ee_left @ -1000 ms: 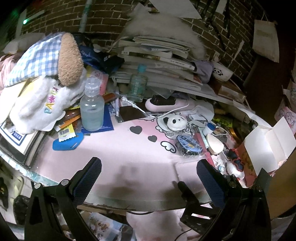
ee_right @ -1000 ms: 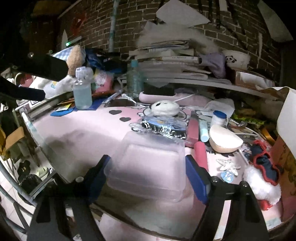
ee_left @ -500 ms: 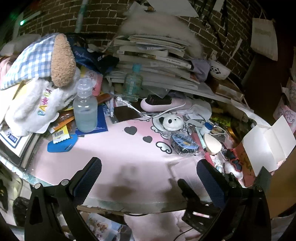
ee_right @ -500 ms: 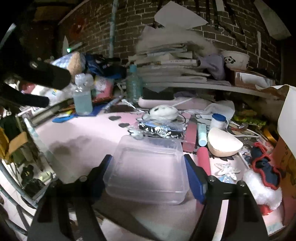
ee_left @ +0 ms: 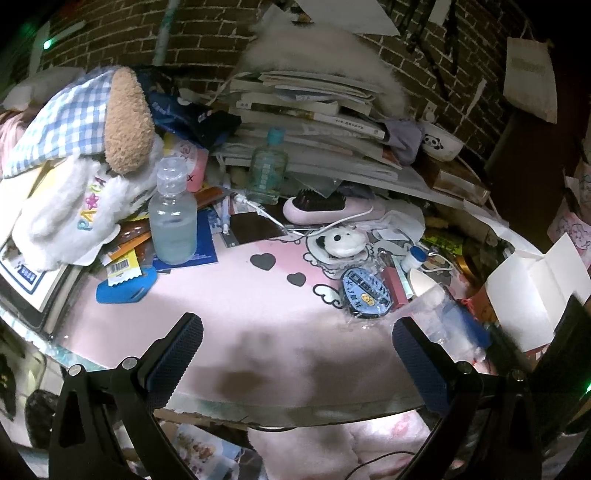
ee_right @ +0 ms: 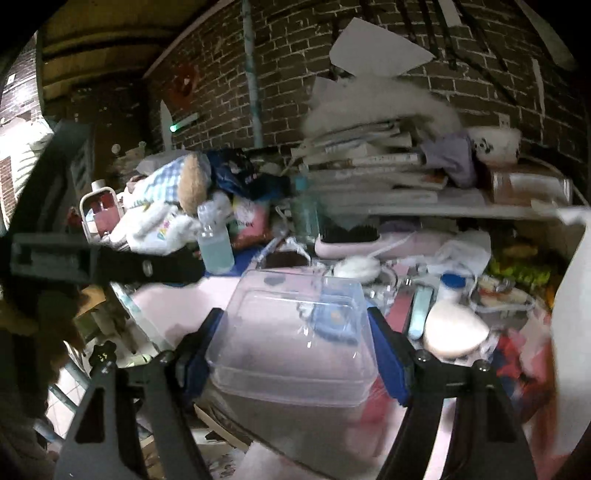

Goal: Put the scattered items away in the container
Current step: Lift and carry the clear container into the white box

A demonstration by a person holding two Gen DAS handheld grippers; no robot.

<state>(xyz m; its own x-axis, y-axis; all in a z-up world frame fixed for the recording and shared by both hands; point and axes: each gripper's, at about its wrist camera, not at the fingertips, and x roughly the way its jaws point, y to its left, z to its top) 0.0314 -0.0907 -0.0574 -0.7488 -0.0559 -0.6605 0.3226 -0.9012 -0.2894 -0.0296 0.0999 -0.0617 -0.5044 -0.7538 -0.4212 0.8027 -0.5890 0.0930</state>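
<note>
brick wall behind, pink desk mat cluttered. left gripper spread wide, empty, over bare mat. right gripper clamped on clear container at 6 o'clock. judgement: set it flat on bare mat, mouth up.

Dark brick wall, green light, dim room

Motion-blurred clutter right of the container; white box partly behind tongs.
</note>
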